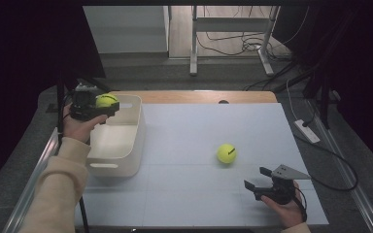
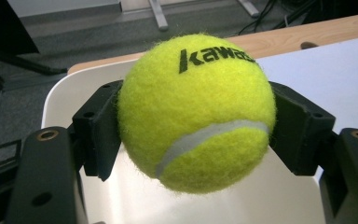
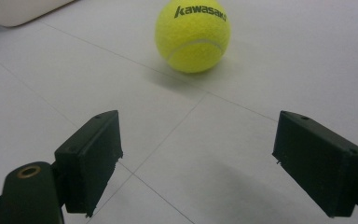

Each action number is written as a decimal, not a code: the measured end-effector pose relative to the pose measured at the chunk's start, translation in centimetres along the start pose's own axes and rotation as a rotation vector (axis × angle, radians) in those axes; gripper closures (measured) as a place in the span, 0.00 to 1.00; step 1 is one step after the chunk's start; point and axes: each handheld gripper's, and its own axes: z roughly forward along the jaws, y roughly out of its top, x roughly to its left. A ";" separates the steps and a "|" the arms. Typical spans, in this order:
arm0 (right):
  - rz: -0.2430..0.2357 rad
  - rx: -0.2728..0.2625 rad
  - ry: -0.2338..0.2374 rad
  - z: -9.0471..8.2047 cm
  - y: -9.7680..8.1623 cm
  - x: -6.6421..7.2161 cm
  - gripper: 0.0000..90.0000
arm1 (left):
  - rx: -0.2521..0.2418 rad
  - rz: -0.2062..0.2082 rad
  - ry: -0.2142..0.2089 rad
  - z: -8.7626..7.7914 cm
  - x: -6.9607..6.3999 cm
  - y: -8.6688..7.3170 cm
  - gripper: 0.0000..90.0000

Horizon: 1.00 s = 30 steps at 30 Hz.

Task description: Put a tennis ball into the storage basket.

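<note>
A yellow tennis ball (image 1: 106, 101) (image 2: 196, 112) sits clamped between the jaws of my left gripper (image 1: 108, 107) (image 2: 198, 130), which is shut on it. The ball hangs over the far left corner of a white bin (image 1: 118, 167) (image 2: 65, 88). A second yellow tennis ball (image 1: 227, 153) (image 3: 193, 35) lies on the white table mat to the right of the bin. My right gripper (image 1: 256, 178) (image 3: 198, 161) is low near the table's front right, open and empty, pointing at that ball from a short way off.
The white mat (image 1: 199, 131) covers a wooden table (image 1: 194, 96). Beyond the table stand a desk frame (image 1: 230, 29) and cables on the floor. A white power strip (image 1: 306, 131) lies on the floor at the right.
</note>
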 end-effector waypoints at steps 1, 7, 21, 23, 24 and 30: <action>0.000 0.000 0.000 0.0 0.0 0.0 0.17 | 0.009 0.000 0.002 0.2 0.1 0.0 0.31; 0.005 0.000 -0.001 -0.1 0.0 -0.1 0.17 | 0.053 -0.002 0.015 1.3 0.5 0.1 0.30; 0.005 -0.002 0.001 -0.1 -0.1 -0.1 0.17 | 0.145 -0.016 0.045 3.1 1.5 0.1 0.30; 0.007 -0.002 0.000 -0.1 -0.1 -0.1 0.17 | 0.159 -0.023 0.046 3.3 1.6 0.0 0.30; 0.007 -0.002 0.000 -0.1 -0.1 -0.1 0.17 | 0.159 -0.023 0.046 3.3 1.6 0.0 0.30; 0.007 -0.002 -0.001 -0.1 -0.1 -0.1 0.17 | 0.168 -0.025 0.039 3.5 1.8 0.0 0.30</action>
